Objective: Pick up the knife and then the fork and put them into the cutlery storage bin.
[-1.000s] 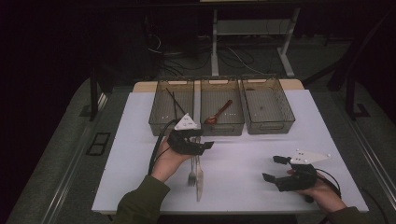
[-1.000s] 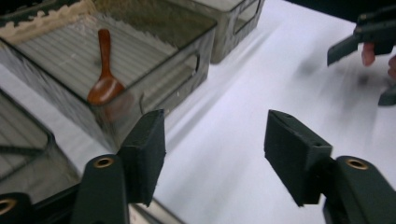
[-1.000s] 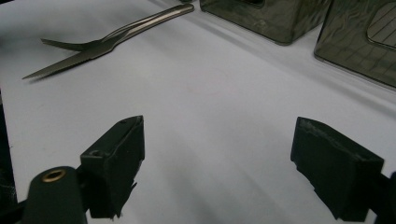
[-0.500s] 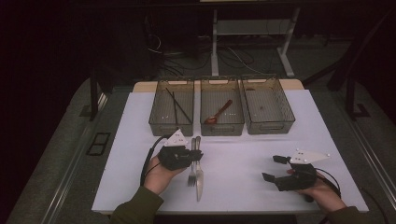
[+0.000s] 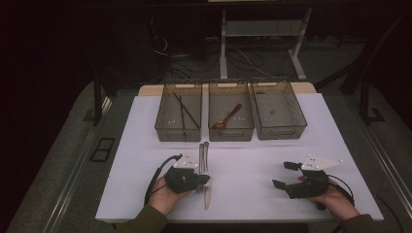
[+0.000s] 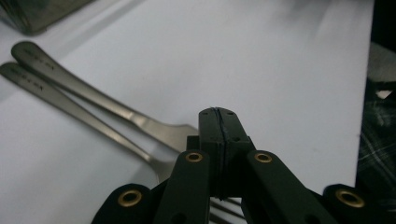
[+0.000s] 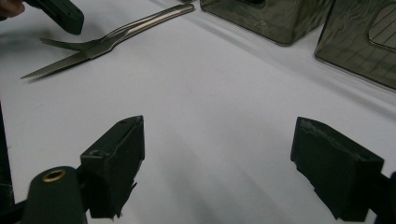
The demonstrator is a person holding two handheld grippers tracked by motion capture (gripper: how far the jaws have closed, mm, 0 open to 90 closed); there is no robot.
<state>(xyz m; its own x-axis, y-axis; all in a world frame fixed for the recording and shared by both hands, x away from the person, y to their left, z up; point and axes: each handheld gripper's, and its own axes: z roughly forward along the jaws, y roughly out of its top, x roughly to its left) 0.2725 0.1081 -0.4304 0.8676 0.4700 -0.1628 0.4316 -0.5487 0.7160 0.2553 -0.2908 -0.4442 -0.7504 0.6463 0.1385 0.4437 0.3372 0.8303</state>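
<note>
Left tool (image 6: 219, 140) pinched empty over smooth steel fork (image 6: 116, 112); right tool (image 7: 224, 168) gapes wide.

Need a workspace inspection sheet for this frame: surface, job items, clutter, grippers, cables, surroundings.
Surface: white table top, bare in the middle.
Job's things: fork and knife lie side by side near the front edge, handles toward the bins.
Clutter: three clear bins in a row; left bin holds chopsticks, middle bin a red spoon, right bin looks empty.
Grippers: left gripper shut, tips by the fork's head, nothing seen between the jaws; right gripper open, holding nothing.
Cables: black cable loops from the left gripper; loose cables on the floor behind the table.
Surroundings: dark room, metal desk legs beyond.
</note>
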